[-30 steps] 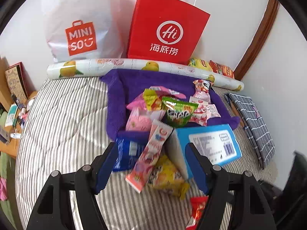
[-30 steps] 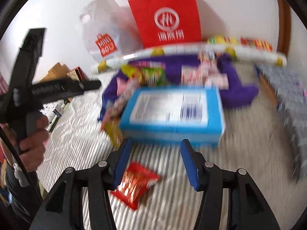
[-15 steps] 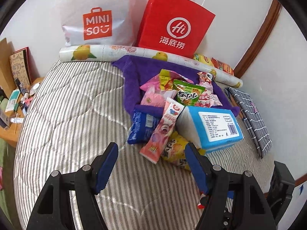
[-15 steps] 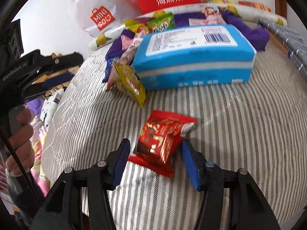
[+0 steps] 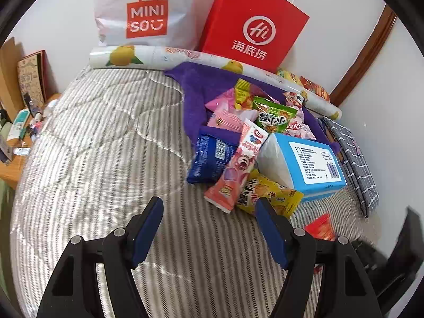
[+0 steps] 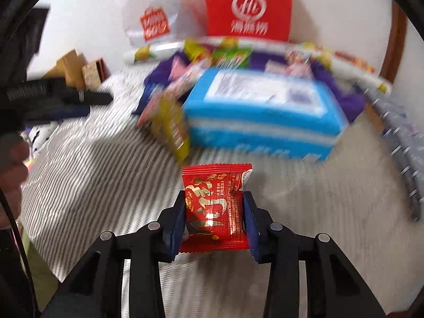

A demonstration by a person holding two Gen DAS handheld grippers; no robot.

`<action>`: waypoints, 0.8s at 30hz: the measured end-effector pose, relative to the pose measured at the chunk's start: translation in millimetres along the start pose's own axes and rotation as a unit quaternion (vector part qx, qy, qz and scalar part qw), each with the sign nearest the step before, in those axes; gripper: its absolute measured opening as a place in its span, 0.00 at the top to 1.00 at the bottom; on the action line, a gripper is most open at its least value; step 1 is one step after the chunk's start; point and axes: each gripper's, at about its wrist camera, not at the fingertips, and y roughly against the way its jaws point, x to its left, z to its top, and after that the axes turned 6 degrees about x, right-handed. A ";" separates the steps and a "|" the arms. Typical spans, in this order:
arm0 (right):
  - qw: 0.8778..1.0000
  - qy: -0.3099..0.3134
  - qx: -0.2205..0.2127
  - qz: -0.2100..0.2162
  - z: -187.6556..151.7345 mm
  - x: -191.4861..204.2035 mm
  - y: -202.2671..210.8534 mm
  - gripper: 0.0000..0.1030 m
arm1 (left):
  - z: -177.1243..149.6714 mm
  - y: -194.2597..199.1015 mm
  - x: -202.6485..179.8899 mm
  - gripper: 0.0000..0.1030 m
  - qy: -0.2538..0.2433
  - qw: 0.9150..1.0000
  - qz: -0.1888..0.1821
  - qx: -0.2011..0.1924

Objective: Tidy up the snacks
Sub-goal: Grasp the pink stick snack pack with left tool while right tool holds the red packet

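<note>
My right gripper [image 6: 213, 198] is shut on a small red snack packet [image 6: 215, 206] and holds it above the striped bedspread [image 6: 92, 175]. The packet also shows blurred in the left wrist view [image 5: 319, 226]. My left gripper [image 5: 209, 209] is open and empty over the bedspread [image 5: 92, 159], short of a snack pile: a blue packet [image 5: 210, 156], a long pink packet [image 5: 238, 167], a yellow packet [image 5: 267, 194] and a green packet [image 5: 273, 115] by a purple towel [image 5: 201, 90].
A blue tissue pack [image 5: 304, 164] lies right of the pile. A red paper bag [image 5: 251, 23], a white Miniso bag [image 5: 145, 13] and a fruit-print roll [image 5: 164, 55] stand at the wall. A grey checked cloth [image 5: 355, 164] lies at the right. A cluttered side table [image 5: 16, 132] is left.
My right gripper has closed on the red packet and lifted it off the bedspread. My left gripper has pulled back and to the left, away from the snack pile.
</note>
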 end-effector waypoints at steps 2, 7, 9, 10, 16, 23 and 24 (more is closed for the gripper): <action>1.000 0.009 -0.018 -0.013 5.0 -14.0 8.1 0.61 | 0.6 -4.8 -4.1 0.32 -0.005 1.000 -0.006 0.001; 0.999 0.006 -0.026 -0.043 8.1 -57.0 12.5 0.61 | 3.9 -13.5 -10.4 0.32 -0.013 1.000 -0.012 -0.007; 0.998 -0.005 -0.031 -0.055 5.4 -77.7 16.0 0.61 | 7.9 -18.1 -11.3 0.32 -0.013 1.000 -0.010 -0.010; 0.998 -0.008 -0.033 -0.057 3.7 -83.3 16.2 0.61 | 10.8 -20.6 -11.4 0.32 -0.012 1.000 -0.011 -0.011; 0.997 -0.039 -0.033 -0.065 3.1 -116.9 3.7 0.61 | 27.4 -36.4 -24.1 0.34 -0.029 0.999 -0.010 -0.010; 0.996 -0.058 -0.036 -0.066 8.1 -130.8 -13.1 0.61 | 34.4 -59.2 -49.9 0.53 -0.085 0.996 0.019 0.001; 0.995 -0.060 -0.034 -0.065 7.9 -131.7 -15.0 0.61 | 34.1 -62.3 -52.1 0.55 -0.090 0.996 0.024 0.001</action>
